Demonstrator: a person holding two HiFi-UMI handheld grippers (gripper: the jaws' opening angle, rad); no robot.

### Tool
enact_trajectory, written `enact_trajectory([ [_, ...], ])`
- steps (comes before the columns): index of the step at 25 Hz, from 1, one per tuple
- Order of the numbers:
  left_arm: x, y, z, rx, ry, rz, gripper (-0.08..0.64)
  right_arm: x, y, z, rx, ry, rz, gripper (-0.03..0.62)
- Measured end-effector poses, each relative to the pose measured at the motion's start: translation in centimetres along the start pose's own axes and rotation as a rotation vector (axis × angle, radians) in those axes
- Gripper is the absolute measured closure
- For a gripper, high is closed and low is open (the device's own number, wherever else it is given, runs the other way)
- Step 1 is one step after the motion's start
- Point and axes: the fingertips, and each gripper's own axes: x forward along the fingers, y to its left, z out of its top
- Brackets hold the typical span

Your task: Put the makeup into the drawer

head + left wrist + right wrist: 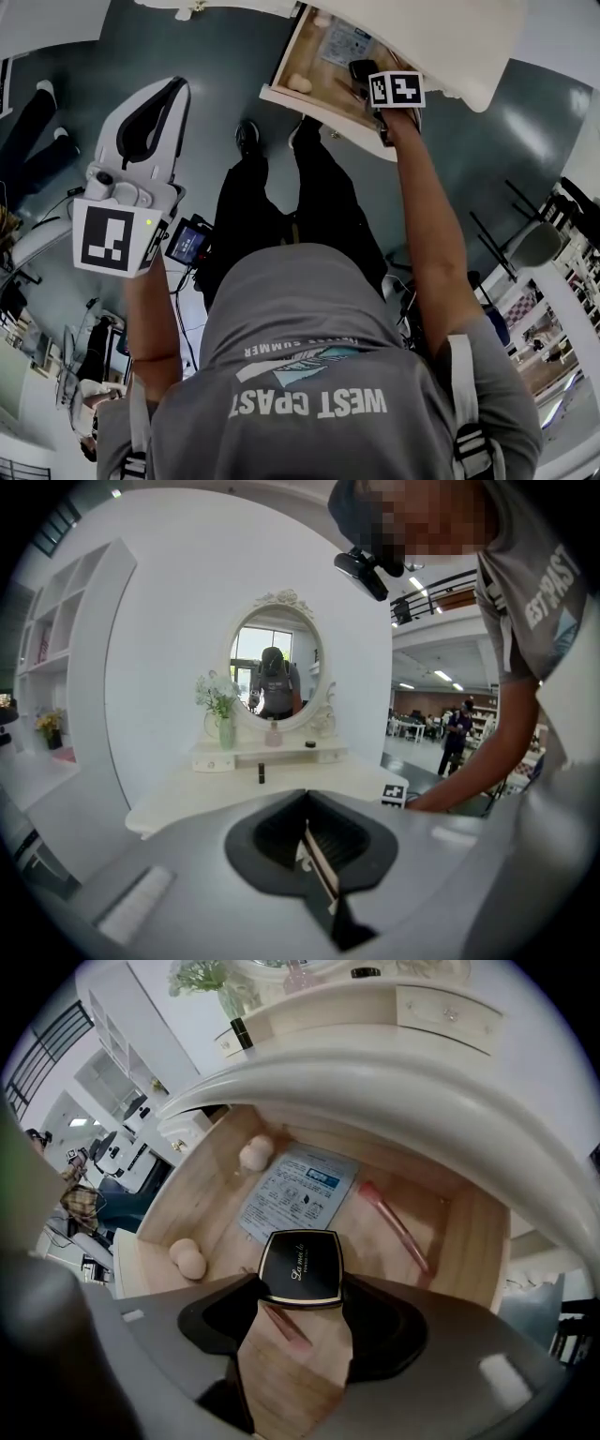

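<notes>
Makeup here means a black compact (pixel 301 1268) with gold script on its lid. It is clamped by its near edge between the fingers of the right gripper (pixel 300 1299), with the lid turned up toward that gripper's camera.

The largest thing nearby is the white dressing table. Its curved tabletop (pixel 375 1082) overhangs just beyond the right fingers, which is probably why the gripper points steeply down in front of that lip and not across it. Beneath the lip the wooden drawer (pixel 473 1241) stands pulled open, directly below the fingers. The compact hangs over the drawer floor and, as far as I can judge, has not yet been set down.

Ahead of the fingers lies a printed leaflet (pixel 300 1190). To their right a pink brush (pixel 398 1227) slants along the side wall. A second pink stick (pixel 286 1326) lies right underneath them. Pale sponge puffs (pixel 187 1258) rest to their left, one nearer and one toward the far corner. The patch of bare wood under the fingers looks like the intended landing spot, clear of most of the other items.

The left gripper (pixel 314 850) has its fingers together with nothing between them. It is held roughly level and well apart from the drawer, facing the oval mirror (pixel 275 667). It appears parked because this placement needs only one gripper.
</notes>
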Motion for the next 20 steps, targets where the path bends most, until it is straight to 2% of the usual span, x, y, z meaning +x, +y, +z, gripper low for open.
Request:
enact_trajectory([
  [6,0.4,0.6,-0.7,0.0,-0.002,0.0,0.558,1.6,-0.6,-0.3,0.018,0.024,-0.004,0.301],
  [12,-0.5,0.3,0.5,0.015,-0.017,-0.001,0.558,0.9,-0.6,-1.0,0.047,0.032,-0.007,0.296],
  [20,-1.4,0.5,2.8,0.052,-0.06,-0.008,0.558,-2.2,-0.4,-0.7,0.078,-0.033,-0.015,0.293],
])
